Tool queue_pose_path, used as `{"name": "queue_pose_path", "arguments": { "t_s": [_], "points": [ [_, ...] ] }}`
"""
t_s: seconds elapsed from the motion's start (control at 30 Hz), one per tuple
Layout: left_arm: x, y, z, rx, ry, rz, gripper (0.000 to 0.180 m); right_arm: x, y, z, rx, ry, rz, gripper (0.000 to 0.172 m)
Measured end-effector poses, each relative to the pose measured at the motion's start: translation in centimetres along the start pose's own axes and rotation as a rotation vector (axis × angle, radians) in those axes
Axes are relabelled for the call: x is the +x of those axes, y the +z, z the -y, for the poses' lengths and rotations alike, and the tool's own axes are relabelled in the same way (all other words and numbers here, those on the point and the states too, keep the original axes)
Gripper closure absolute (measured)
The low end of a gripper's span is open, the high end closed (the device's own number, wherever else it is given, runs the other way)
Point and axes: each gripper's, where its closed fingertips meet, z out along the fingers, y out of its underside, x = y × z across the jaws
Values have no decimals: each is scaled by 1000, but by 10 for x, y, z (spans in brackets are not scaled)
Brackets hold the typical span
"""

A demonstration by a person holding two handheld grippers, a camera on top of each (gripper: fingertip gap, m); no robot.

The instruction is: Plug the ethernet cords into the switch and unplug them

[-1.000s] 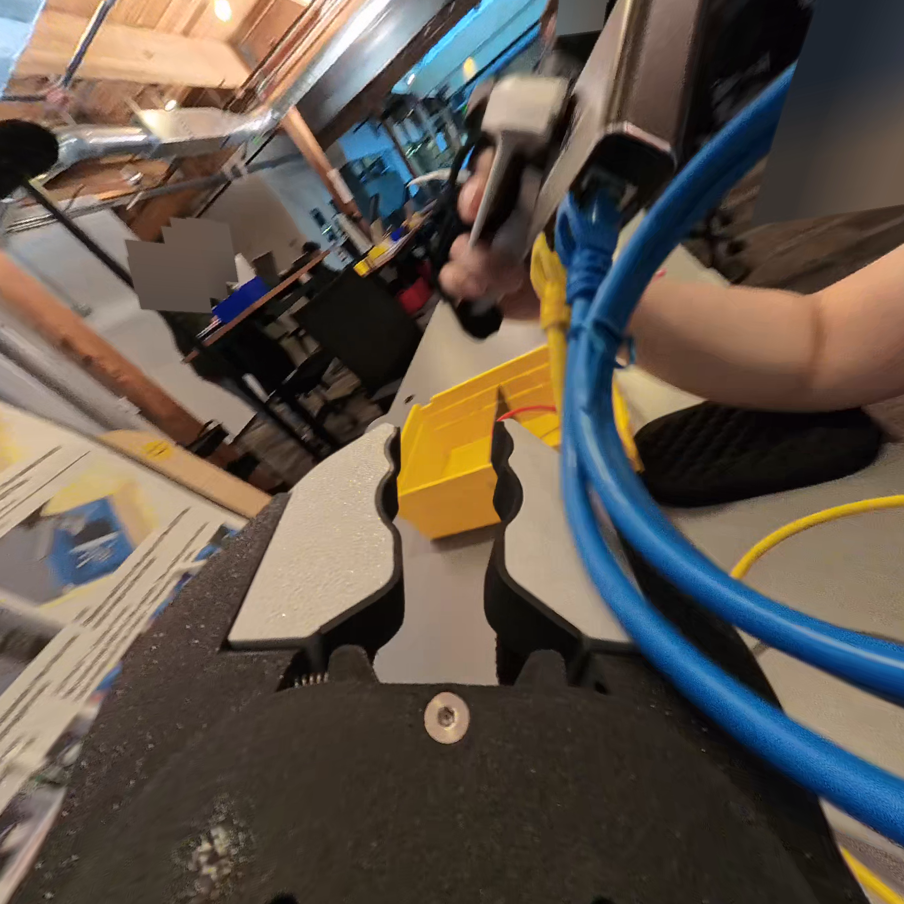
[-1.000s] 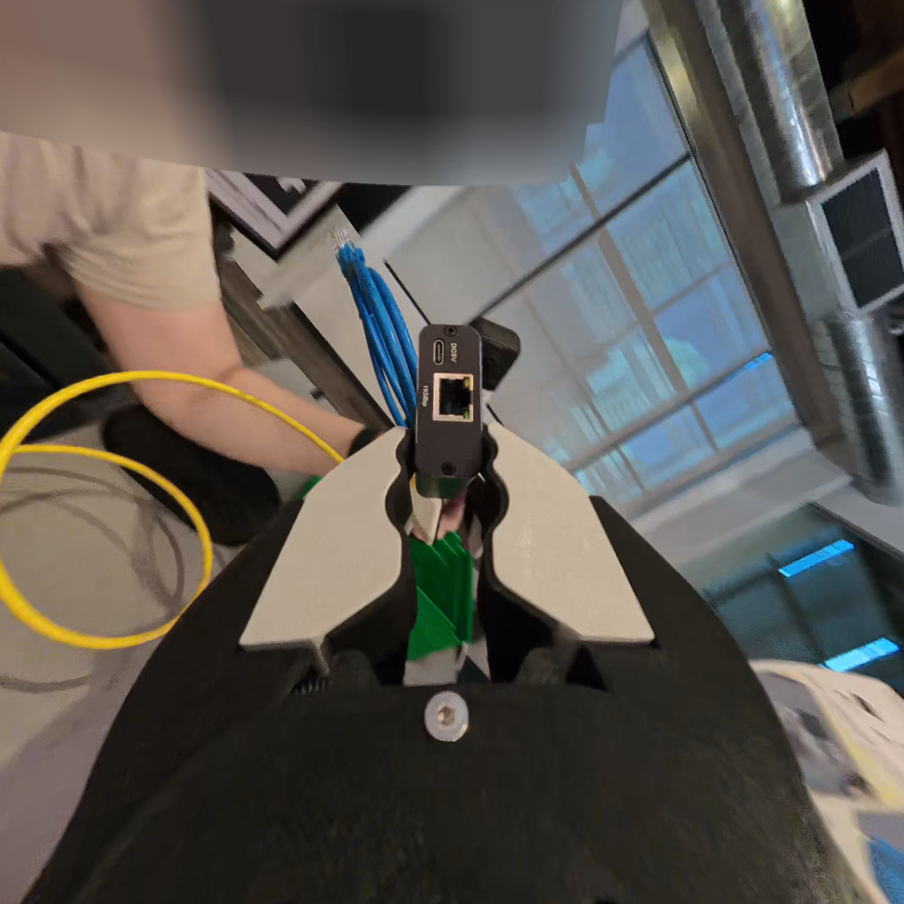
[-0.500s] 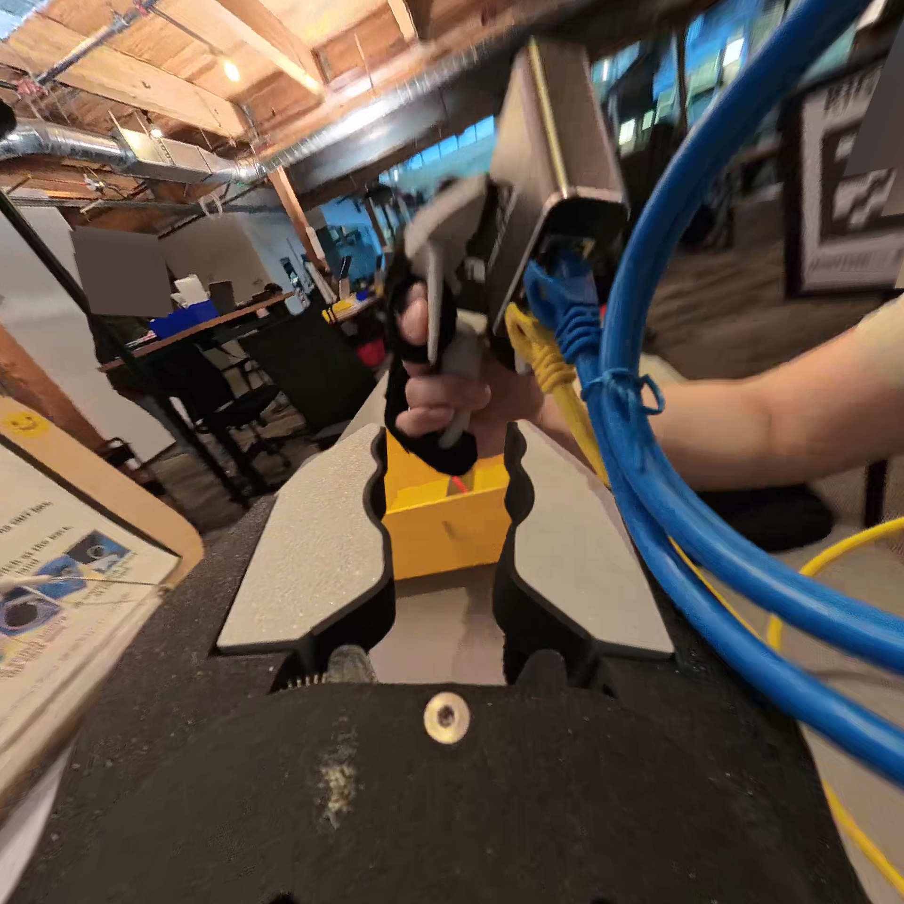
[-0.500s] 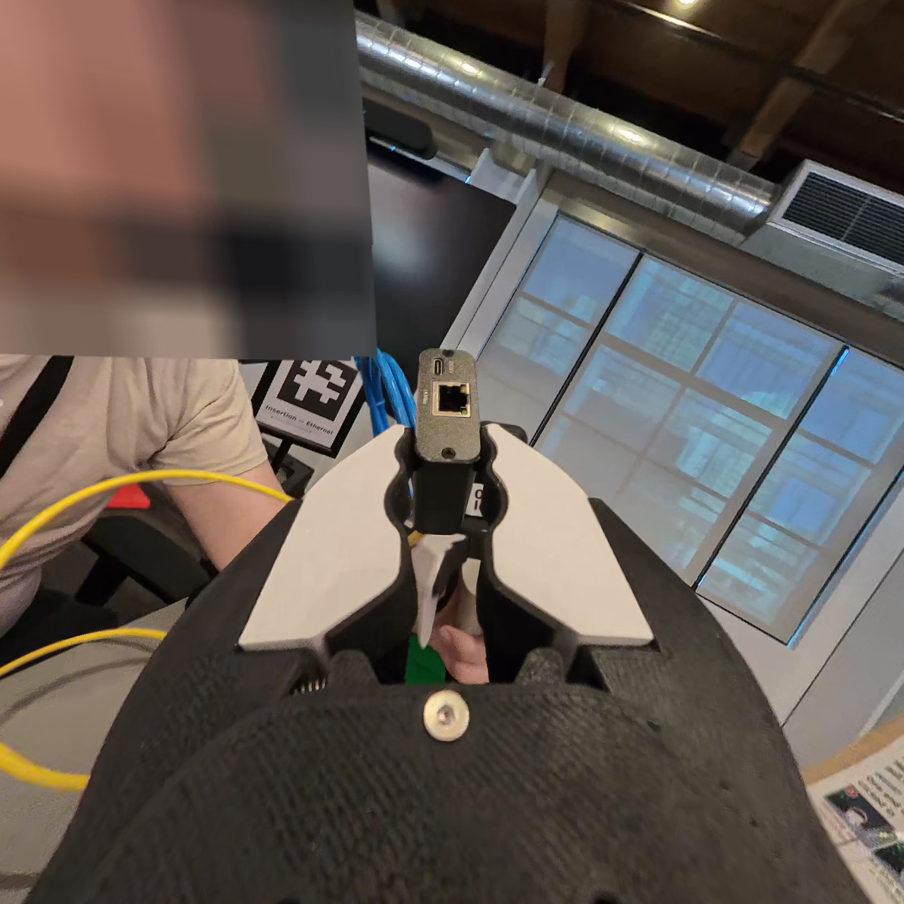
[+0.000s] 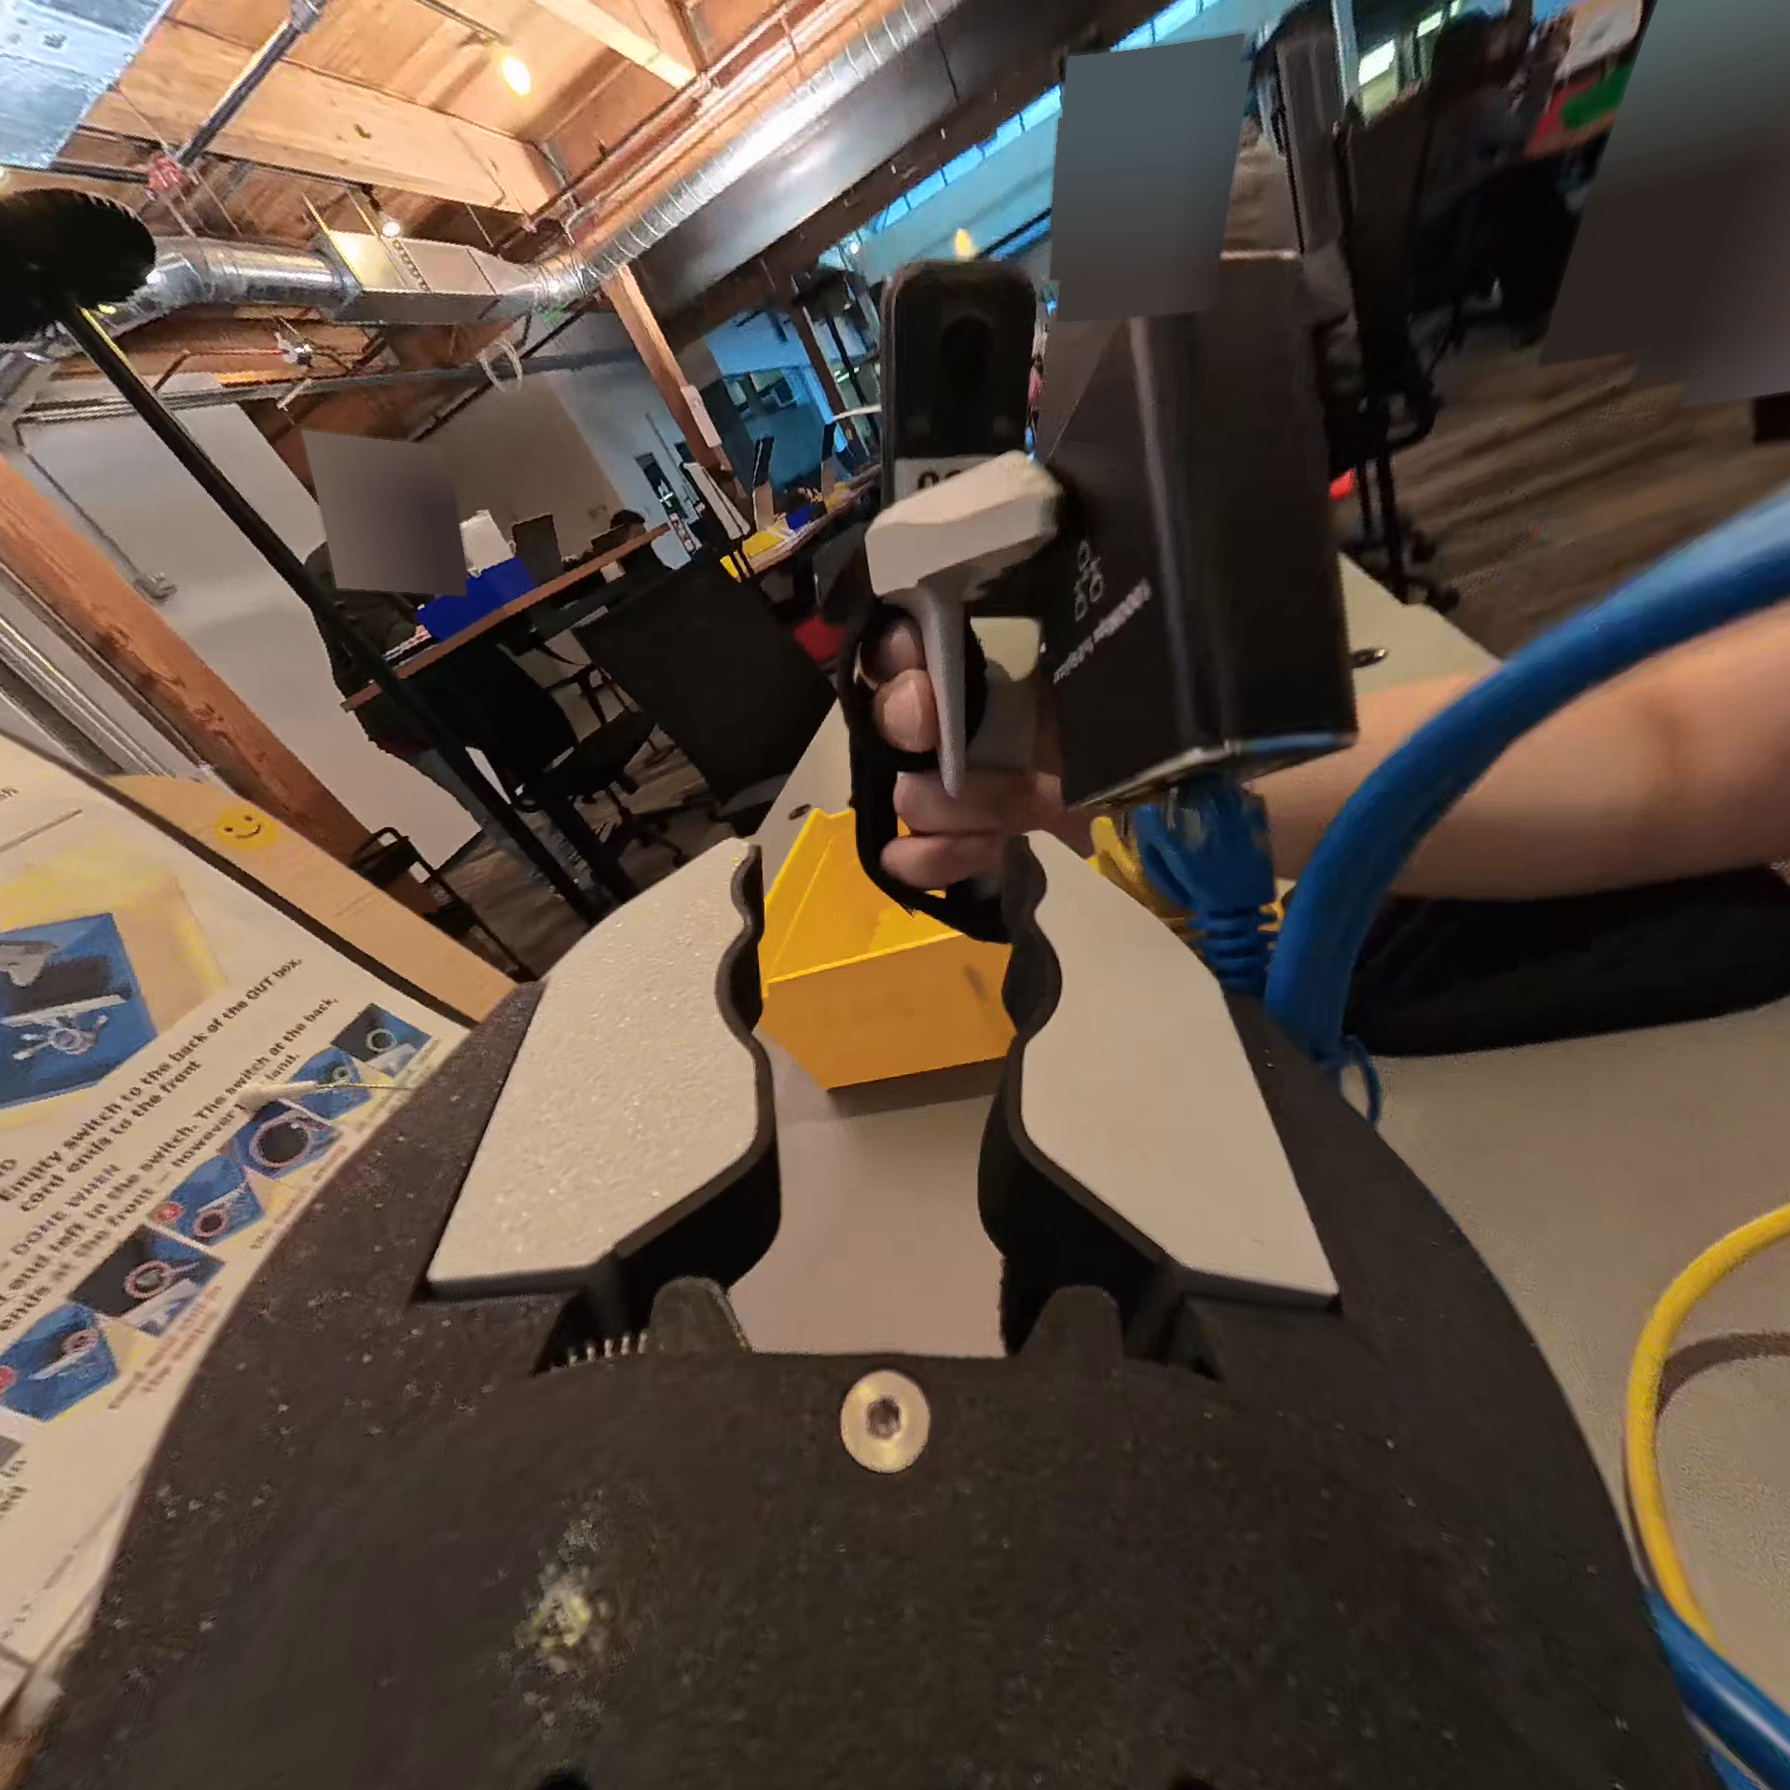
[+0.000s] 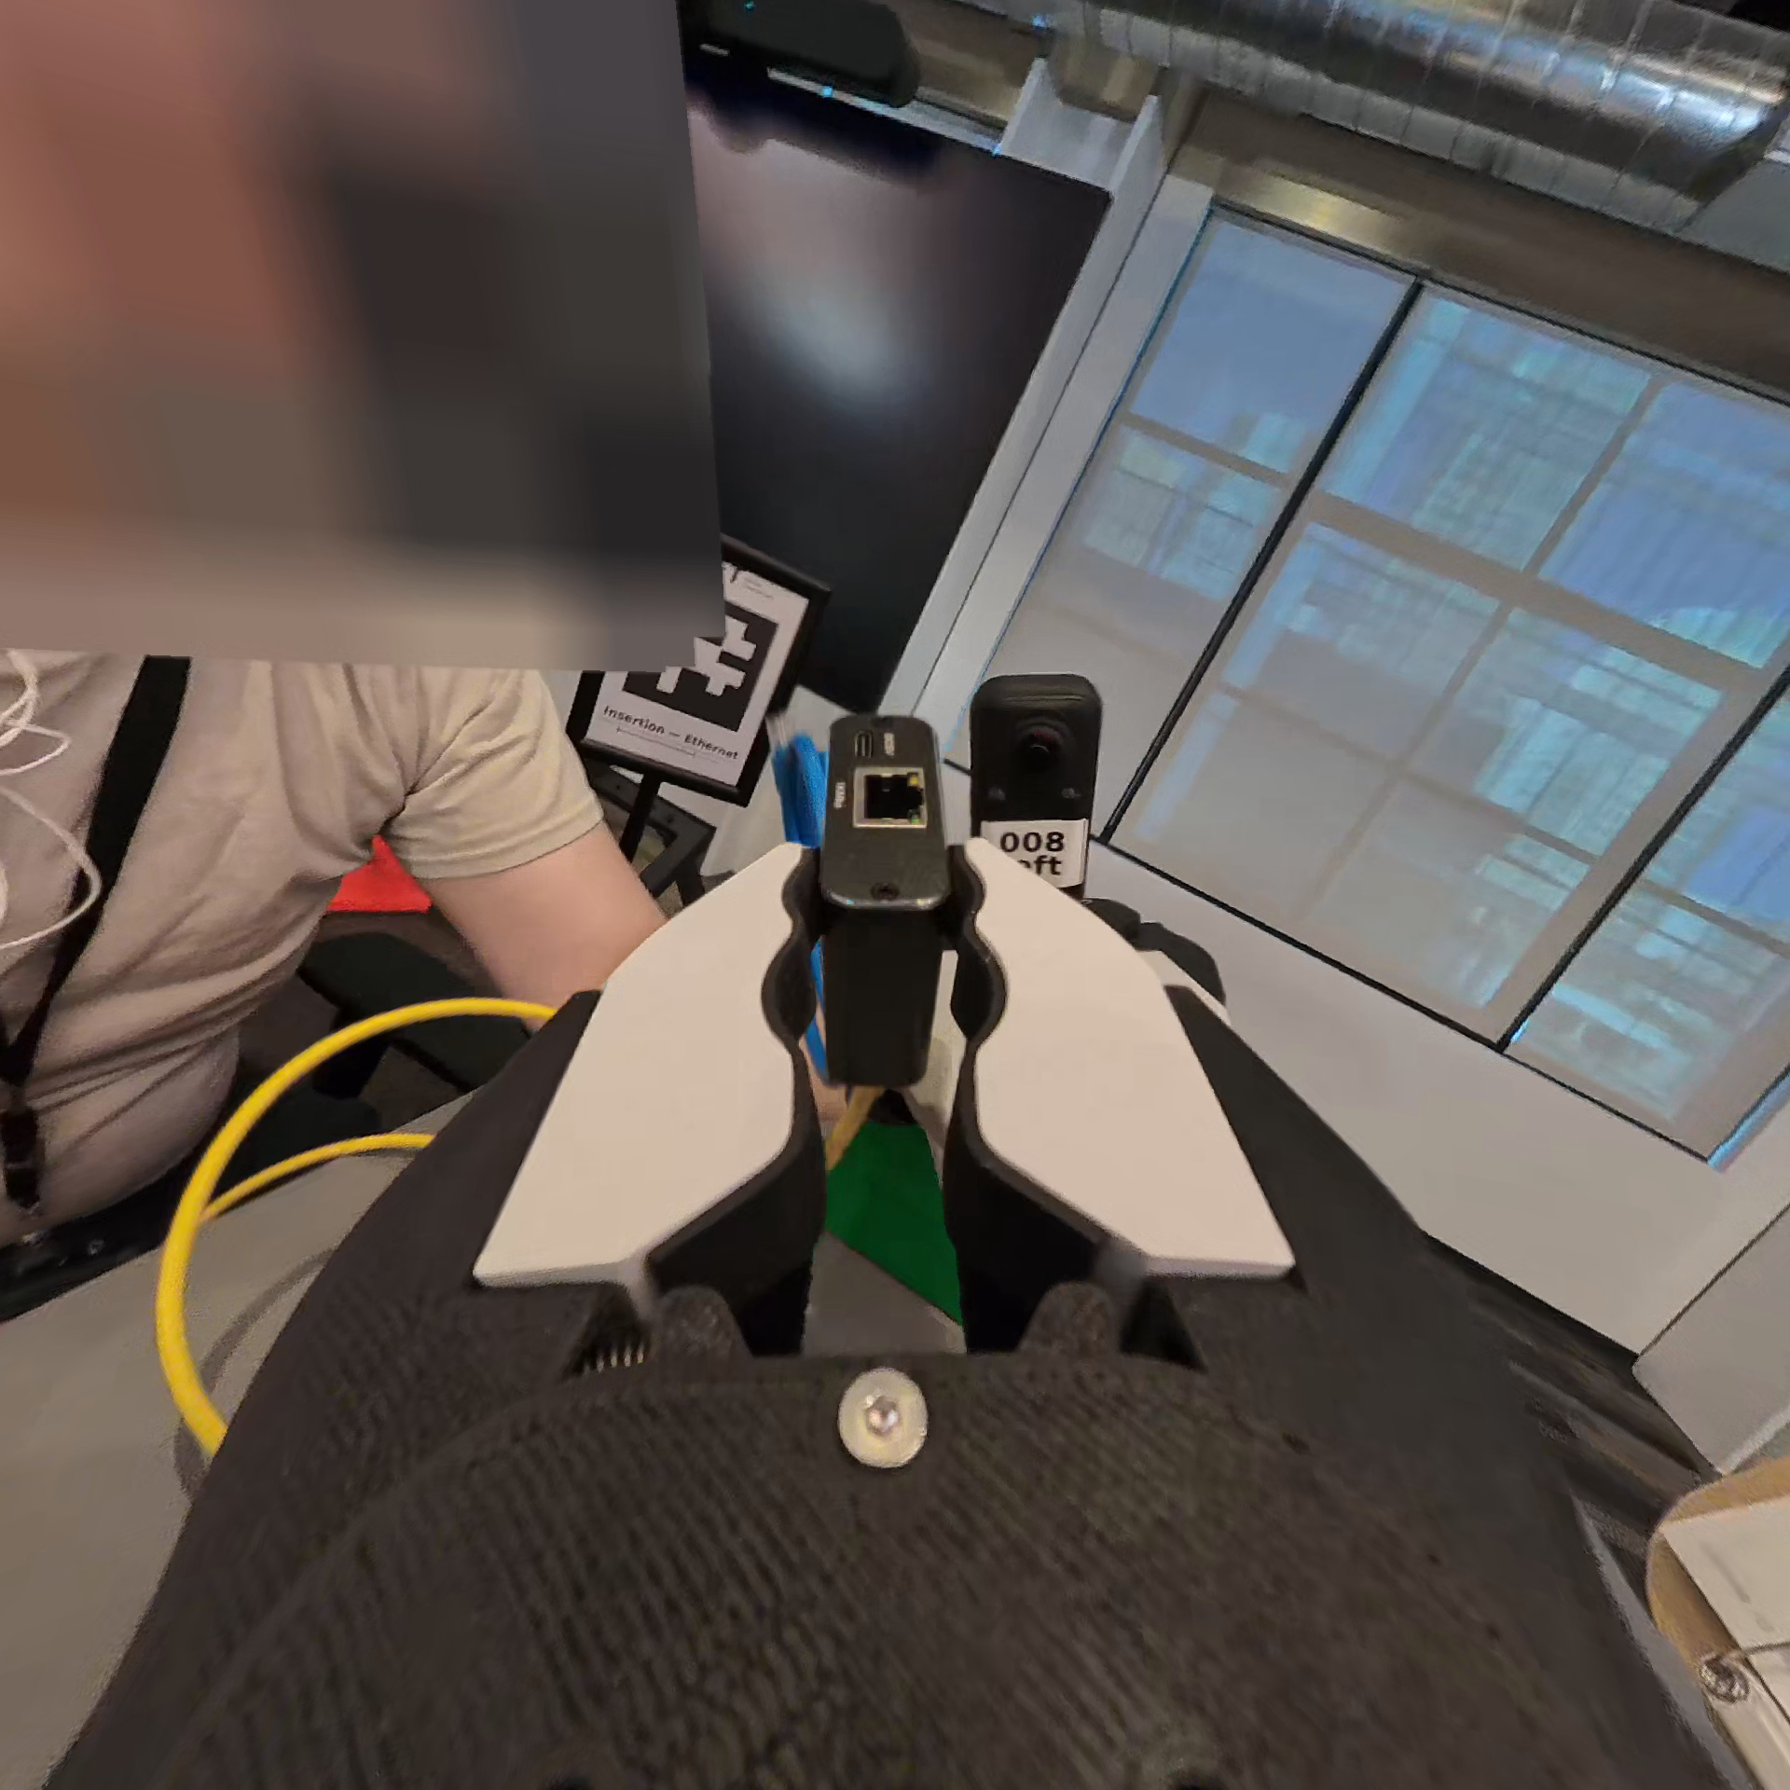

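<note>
Switch (image 6: pixel 883 872), a dark slim box, stands upright in the right gripper (image 6: pixel 883 877), both pads pressing its narrow sides, lifted off the table with one open port facing that camera. A second ago the left gripper (image 5: pixel 883 930) had its jaws closer together; now they stand wide with nothing between them except the yellow bin (image 5: pixel 872 1007) far behind, and the view has swung from a tilted look to one squarely at the switch's underside. I judge that the left gripper has let go of a cord after seating it and is free for the next plug or pull. Only the left wrist view shows the bottom edge of the switch (image 5: pixel 1201 601), where a blue cord (image 5: pixel 1201 872) and a yellow cord (image 5: pixel 1124 852) hang from it, and the person's hand (image 5: pixel 949 775) on the right gripper's trigger. Only the right wrist view shows the empty port on the upper end, the firm two-sided clamp, and a green bin (image 6: pixel 886 1220) below the jaws.
</note>
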Motion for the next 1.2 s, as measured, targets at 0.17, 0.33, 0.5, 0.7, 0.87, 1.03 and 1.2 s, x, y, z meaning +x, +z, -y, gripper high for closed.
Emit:
{"name": "queue_pose_path", "arguments": {
  "t_s": [0.17, 0.33, 0.5, 0.7, 0.87, 1.03, 1.2],
  "points": [
    [7, 6, -7, -77, 106, 8, 130, -13, 8, 6, -84, -86, 33, 146],
    [-7, 6, -29, -139, 77, 54, 130, -10, 4, 2, -232, -168, -17, 146],
    [-40, -21, -27, -178, -30, 164, 131, 1, -9, -18, -459, -259, -98, 147],
    [4, -31, 18, -96, -57, -79, 131, 22, -26, -35, -648, -312, -221, 146],
    [4, -4, -7, -356, 231, 88, 136, 22, -20, -49, -706, -323, -204, 146],
    [9, 1, -21, -388, 274, 52, 156, 23, -13, -46, -671, -342, -222, 146],
    [5, -5, 4, -245, 204, 56, 156, 33, -13, -28, -483, -312, -334, 124]
  ]
}}
